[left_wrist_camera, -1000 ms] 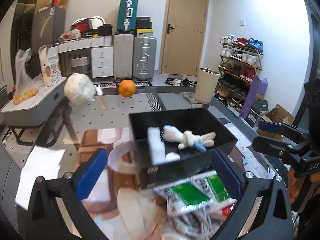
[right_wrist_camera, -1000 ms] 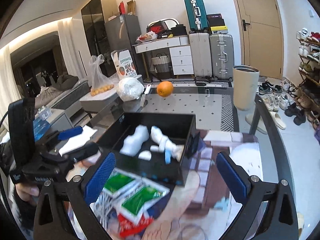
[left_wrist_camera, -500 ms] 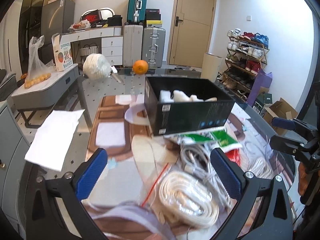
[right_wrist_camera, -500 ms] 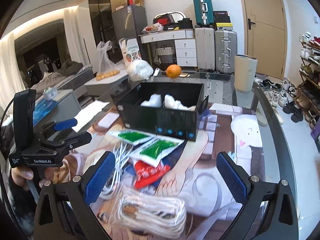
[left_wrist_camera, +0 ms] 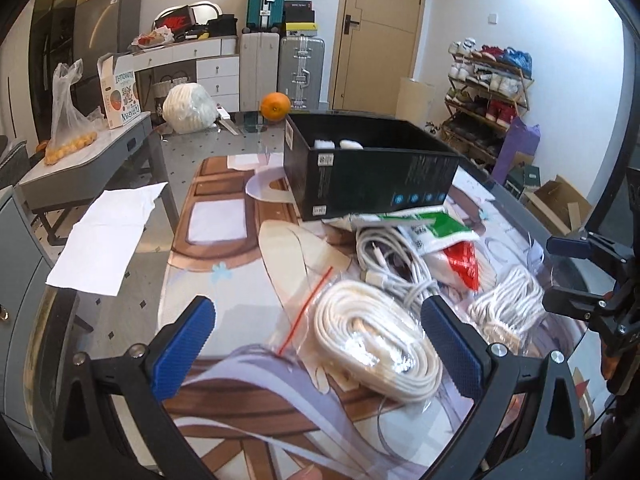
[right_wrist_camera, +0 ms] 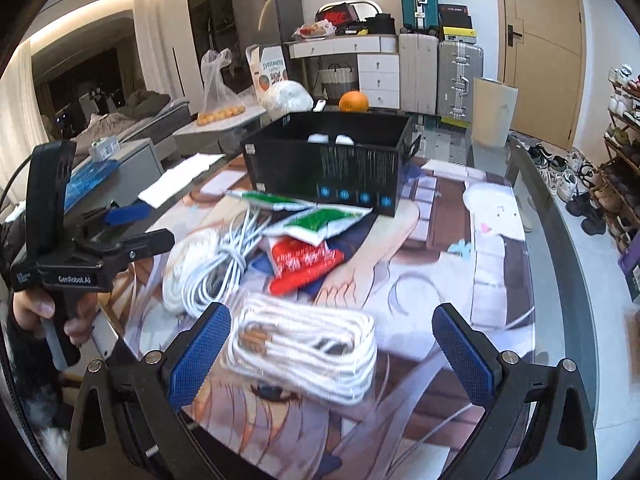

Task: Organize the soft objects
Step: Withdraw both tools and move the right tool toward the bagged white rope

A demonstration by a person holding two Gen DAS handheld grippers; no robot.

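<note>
A black box [left_wrist_camera: 372, 168] stands on the printed table mat [left_wrist_camera: 240, 248] with white soft items inside [left_wrist_camera: 340, 144]; it also shows in the right wrist view [right_wrist_camera: 328, 168]. In front of it lie green-and-white packets [right_wrist_camera: 320, 220], a red packet [right_wrist_camera: 304, 264], a loose white cable bundle [right_wrist_camera: 208, 264] and bagged white rope coils [left_wrist_camera: 376, 344] [right_wrist_camera: 304, 348]. My left gripper [left_wrist_camera: 320, 348] is open and empty, low over one bagged coil. My right gripper [right_wrist_camera: 332, 352] is open and empty over another coil.
An orange [left_wrist_camera: 275, 106] and a white wrapped ball [left_wrist_camera: 188, 109] sit at the table's far end. A white paper sheet [left_wrist_camera: 108, 236] lies at the left edge. Suitcases [left_wrist_camera: 300, 68], a door, and a shoe rack [left_wrist_camera: 488, 92] stand behind.
Both grippers pulled back from above the black box and dropped lower. The box is farther away now, and the rope coils and packets have come into view beneath the open jaws.
</note>
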